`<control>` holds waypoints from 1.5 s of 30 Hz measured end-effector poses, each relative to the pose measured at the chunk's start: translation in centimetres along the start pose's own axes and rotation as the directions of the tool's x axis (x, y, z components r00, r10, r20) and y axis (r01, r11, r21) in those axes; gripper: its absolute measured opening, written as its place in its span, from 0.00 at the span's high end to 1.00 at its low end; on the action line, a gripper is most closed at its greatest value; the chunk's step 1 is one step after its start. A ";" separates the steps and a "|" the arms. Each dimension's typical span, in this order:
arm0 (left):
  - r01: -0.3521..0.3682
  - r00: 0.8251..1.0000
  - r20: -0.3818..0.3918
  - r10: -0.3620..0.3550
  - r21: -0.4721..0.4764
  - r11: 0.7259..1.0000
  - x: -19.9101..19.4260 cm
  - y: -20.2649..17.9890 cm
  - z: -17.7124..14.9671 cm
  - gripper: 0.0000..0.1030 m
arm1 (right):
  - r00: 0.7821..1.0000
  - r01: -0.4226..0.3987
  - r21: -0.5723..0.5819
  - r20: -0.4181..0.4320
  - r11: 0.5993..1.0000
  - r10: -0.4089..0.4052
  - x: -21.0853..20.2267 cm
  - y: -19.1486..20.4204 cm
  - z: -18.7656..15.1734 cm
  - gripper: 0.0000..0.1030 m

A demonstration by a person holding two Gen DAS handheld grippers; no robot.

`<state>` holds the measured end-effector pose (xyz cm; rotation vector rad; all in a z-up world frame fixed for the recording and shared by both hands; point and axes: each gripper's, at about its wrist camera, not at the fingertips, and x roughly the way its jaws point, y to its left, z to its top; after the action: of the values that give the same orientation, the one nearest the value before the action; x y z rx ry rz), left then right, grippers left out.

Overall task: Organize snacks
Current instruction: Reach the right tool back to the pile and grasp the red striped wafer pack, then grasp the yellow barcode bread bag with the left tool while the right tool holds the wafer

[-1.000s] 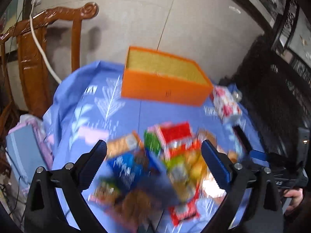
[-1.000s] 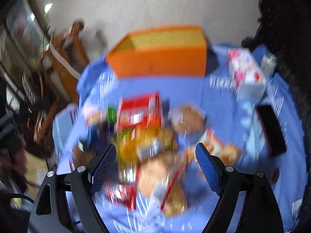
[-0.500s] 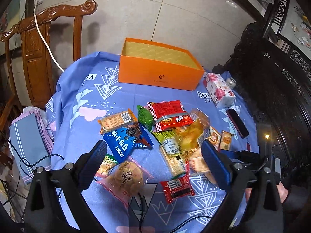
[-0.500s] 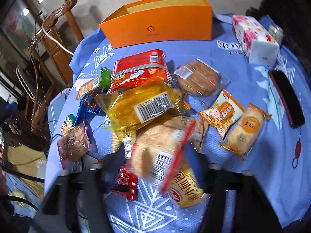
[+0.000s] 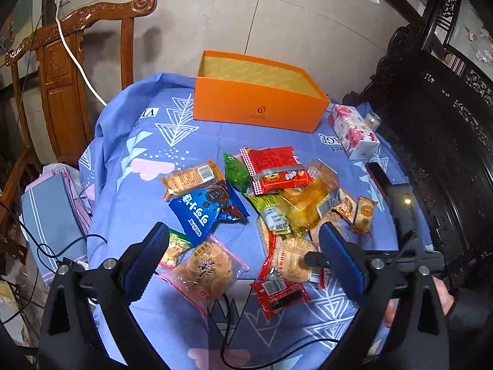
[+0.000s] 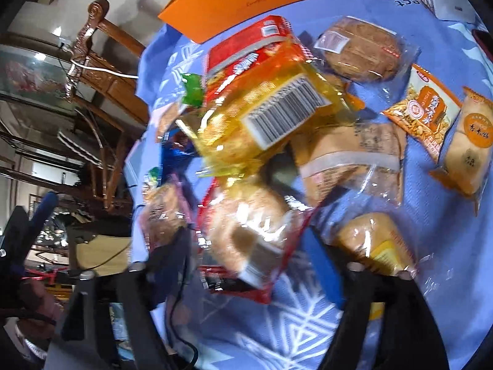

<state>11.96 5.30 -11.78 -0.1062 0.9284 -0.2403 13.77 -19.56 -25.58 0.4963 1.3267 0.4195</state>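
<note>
Our right claw just sprang wide apart, bun pack between the fingers but unclamped. Left claw hangs wide apart over the snacks, box behind.

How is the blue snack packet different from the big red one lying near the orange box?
The blue packet is dark blue with white lettering; the red packet is red with a grey band and checked edge. The blue packet lies nearer the left gripper, the red packet nearer the orange box. The red packet looks larger. Both lie flat, untouched, on the blue cloth.
</note>
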 end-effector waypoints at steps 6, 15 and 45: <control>0.001 1.000 -0.008 -0.001 -0.003 1.000 0.8 0.2 0.6 0.07 | 0.998 0.053 -0.059 -0.025 0.997 -0.054 1.2 1.5 0.1 0.15; -0.026 0.999 -0.031 0.027 0.007 1.000 2.2 1.0 1.0 0.07 | 0.975 0.199 -0.128 -0.070 0.972 -0.209 3.8 3.6 0.2 0.46; 0.146 0.989 -0.105 -0.101 0.759 0.635 17.7 -12.6 -2.3 0.46 | 0.968 0.196 0.018 0.154 0.980 -0.196 -9.2 -2.6 -1.7 0.85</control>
<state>18.30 -11.29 -24.49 0.6427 0.8028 -0.7599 10.33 -26.63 -19.88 0.3871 1.2119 0.2109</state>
